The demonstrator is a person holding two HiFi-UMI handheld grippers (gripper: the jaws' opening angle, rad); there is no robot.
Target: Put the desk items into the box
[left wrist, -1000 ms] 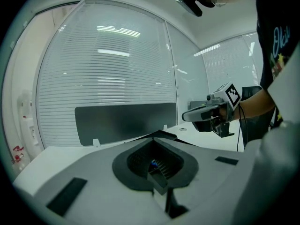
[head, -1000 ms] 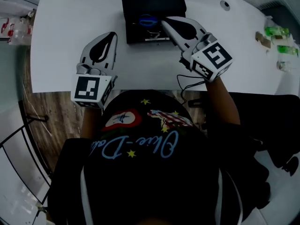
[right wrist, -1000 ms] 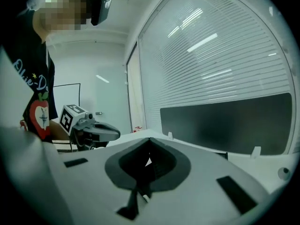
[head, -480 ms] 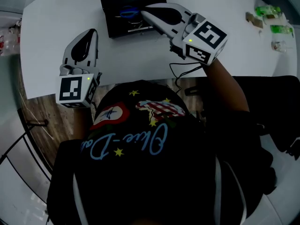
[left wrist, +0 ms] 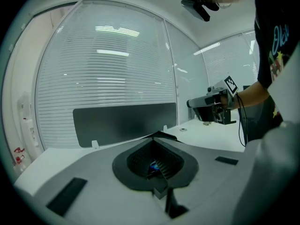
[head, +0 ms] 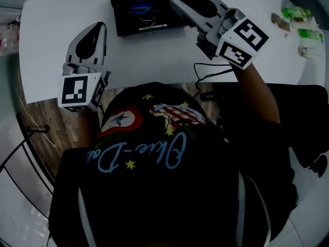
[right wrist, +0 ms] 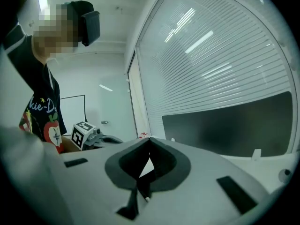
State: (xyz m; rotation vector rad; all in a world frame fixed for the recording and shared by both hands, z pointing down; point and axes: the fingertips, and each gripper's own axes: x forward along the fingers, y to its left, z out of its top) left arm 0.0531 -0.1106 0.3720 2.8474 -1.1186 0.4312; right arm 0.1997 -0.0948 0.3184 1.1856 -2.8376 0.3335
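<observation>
Blue loop-shaped item (head: pixel 140 7), maybe scissor handles, already lies inside the open black rectangular box (head: pixel 119 20), with a thin silvery piece (head: pixel 152 24) by the front wall. Too small to name either for sure. The loop item looks light and stiff, probably smooth plastic. If it needs shifting, best pinch is across the loop or shank, since a flat blade would likely slip.

Box sits at the far middle of the white desk (head: pixel 149 55). The desk around it shows no loose items, so the task looks near done.

Right gripper (head: pixel 174 0) is at the box's right edge, jaws pressed together, nothing in them. Left gripper (head: pixel 98 27) is left of the box and apart from it, jaws also together and empty.

Thin black cable (head: pixel 205 71) trails on the desk below the right gripper. Small green bits (head: pixel 300 32) are well off right.
</observation>
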